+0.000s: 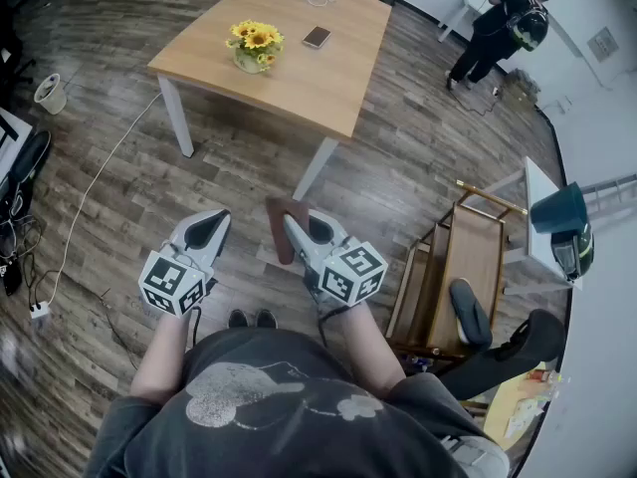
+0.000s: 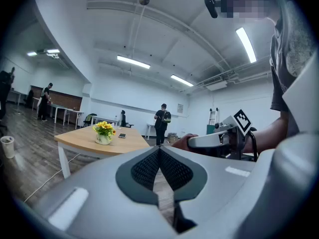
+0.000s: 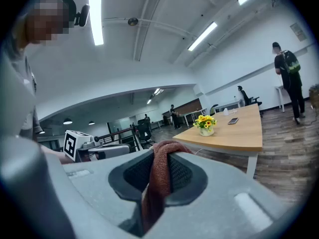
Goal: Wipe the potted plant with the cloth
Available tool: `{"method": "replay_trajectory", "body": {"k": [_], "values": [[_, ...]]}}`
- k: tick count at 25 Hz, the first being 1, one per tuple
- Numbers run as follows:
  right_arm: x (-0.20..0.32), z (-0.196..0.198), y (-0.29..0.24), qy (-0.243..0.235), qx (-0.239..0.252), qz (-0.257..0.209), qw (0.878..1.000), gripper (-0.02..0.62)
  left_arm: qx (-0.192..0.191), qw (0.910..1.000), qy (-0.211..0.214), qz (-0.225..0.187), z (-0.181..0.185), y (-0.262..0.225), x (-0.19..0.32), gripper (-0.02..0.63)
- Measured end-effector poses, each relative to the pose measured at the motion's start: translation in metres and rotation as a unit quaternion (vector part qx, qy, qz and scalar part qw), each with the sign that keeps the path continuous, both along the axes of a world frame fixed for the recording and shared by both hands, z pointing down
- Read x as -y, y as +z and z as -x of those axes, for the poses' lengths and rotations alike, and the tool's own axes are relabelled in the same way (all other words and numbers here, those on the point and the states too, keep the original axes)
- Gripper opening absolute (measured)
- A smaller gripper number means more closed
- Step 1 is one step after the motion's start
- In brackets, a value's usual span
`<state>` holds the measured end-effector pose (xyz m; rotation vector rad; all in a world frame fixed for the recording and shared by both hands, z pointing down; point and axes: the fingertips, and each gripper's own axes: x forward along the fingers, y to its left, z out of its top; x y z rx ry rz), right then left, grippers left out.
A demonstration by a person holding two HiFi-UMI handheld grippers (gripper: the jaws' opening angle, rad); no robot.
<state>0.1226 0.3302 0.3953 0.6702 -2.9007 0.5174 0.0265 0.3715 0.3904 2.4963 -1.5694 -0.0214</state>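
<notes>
Clearly not wiping yet: potted plant (image 1: pixel 257 46) sitting on table (image 1: pixel 299 88), well apart from both grippers. Pinching reddish cloth (image 3: pixel 158 178) in right gripper (image 1: pixel 295 229); carrying left gripper (image 1: pixel 213 223) closed on nothing. Leaving approach & whole wipe to do, prob. Losing cloth's lower end behind gripper body.

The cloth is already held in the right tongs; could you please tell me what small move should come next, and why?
Probably step toward the table and bring the right tongs forward: they grip the cloth, but the potted plant stands far ahead, untouched.
</notes>
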Motion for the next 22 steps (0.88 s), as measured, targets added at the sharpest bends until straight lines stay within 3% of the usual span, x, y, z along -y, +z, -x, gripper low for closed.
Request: {"method": "replay_trajectory", "body": {"k": [11, 22], "values": [[-0.003, 0.007, 0.003, -0.002, -0.012, 0.001, 1.0, 0.041, -0.016, 0.9998, -0.005, 0.011, 0.012, 0.011, -0.008, 0.017], [-0.004, 0.008, 0.014, 0.016, -0.02, 0.006, 1.0, 0.043, -0.019, 0.9996, 0.016, 0.014, 0.019, 0.017, -0.007, 0.017]]}}
